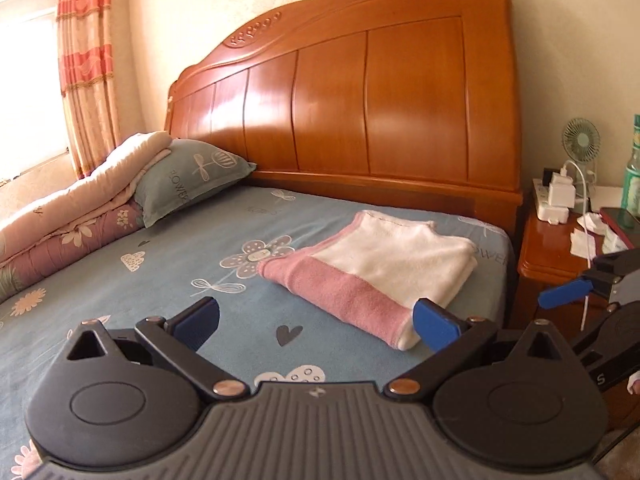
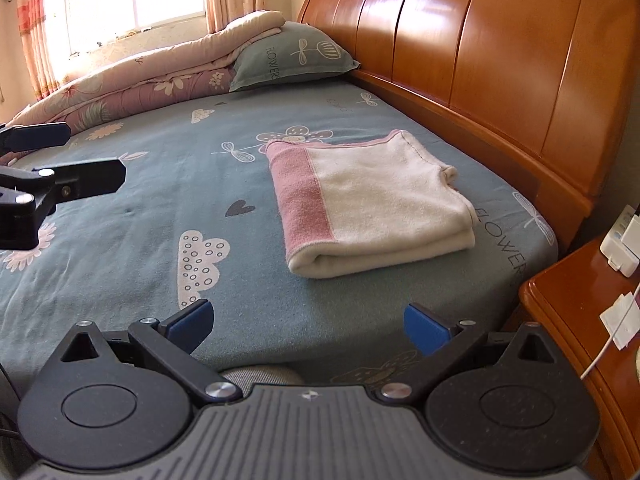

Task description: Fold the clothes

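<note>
Two wide, empty claws, left claw (image 1: 316,326), right claw (image 2: 308,328), folded towel (image 2: 372,204) flat, pink band toward window.

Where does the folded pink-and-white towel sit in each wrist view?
Left wrist: the towel lies right of centre on the bedsheet, just beyond the open left gripper.
Right wrist: centre-right, well ahead of the open right gripper.
Shared landmark: the wooden headboard behind it.
</note>
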Motion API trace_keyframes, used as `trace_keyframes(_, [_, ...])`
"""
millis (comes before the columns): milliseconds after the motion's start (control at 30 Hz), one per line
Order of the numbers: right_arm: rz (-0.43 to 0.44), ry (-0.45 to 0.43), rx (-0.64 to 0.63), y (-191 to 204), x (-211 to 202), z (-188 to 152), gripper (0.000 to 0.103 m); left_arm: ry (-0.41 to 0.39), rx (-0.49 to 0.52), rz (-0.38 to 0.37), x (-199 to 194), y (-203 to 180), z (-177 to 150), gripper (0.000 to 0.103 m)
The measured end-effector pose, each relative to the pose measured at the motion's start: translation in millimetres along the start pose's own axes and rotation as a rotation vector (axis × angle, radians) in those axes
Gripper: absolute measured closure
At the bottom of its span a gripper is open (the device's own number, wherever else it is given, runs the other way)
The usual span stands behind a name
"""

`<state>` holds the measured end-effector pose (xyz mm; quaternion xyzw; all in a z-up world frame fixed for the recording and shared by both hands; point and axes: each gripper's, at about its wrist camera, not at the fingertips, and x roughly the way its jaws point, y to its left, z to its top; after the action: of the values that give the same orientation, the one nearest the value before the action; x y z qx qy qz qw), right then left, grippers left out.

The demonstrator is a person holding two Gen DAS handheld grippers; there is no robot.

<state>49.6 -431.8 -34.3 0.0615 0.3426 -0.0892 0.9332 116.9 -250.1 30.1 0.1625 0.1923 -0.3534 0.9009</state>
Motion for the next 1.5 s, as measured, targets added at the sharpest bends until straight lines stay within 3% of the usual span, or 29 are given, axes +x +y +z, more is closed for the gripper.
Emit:
trace_keyframes(433, [-0.108, -0.061, -0.026, 31, -61, -13, 0.0, 0.175, -0.151, -0.031, -22, -4, -11, 0.001])
trace_keyframes(733, [-0.17, -0.04, 0.002, 30, -53, -9, 0.0, 0.211, -0.195, -0.01, -22, 3, -15, 0.001])
trace_keyframes(1500, [-0.129, -0.033, -0.008, 33, -41, 0, 0.0, 0.25, -0.234, 0.015, -18, 10, -17, 0.001])
